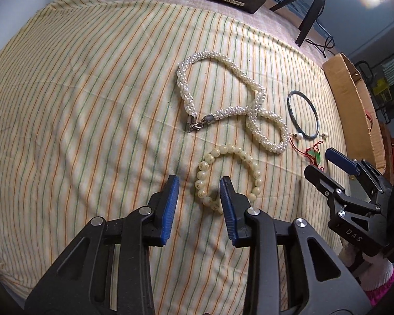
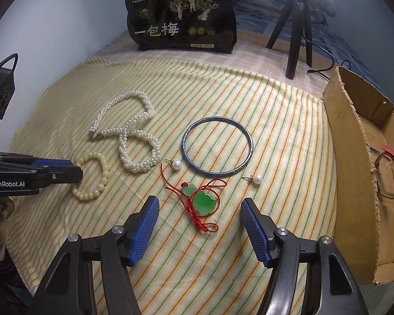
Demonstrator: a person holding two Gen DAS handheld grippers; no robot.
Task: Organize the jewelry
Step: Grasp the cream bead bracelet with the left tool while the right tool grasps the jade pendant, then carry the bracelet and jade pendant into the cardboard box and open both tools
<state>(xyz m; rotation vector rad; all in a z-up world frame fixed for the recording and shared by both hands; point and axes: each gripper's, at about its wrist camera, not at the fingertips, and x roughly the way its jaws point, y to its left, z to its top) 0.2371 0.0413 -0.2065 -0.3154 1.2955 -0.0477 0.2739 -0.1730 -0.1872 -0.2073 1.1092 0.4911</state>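
The left tongs (image 1: 199, 183) hang open low in the left wrist view, their blue-padded jaws straddling the near left arc of the cream round-bead bracelet (image 1: 229, 176) that lies on the yellow striped cloth (image 1: 78, 105) over the desk. Just above it in the frame, the white woven pearl necklace (image 1: 223, 99) lies in a loose figure-8, its metal clasp toward centre frame.

In the right wrist view the right tongs (image 2: 199, 207) are open wide at the bottom of the frame, above the green jade pendant on red cord (image 2: 203, 202), not touching it. Above the pendant lies the thin blue-grey metal bangle (image 2: 217, 145), with 2 pearl stud earrings (image 2: 176, 164) flanking its lower edge, 1 on each side. A brown cardboard box (image 2: 354, 157) fills the right edge; a black printed snack bag (image 2: 181, 21) stands at upper centre, beside a black tripod (image 2: 295, 31).
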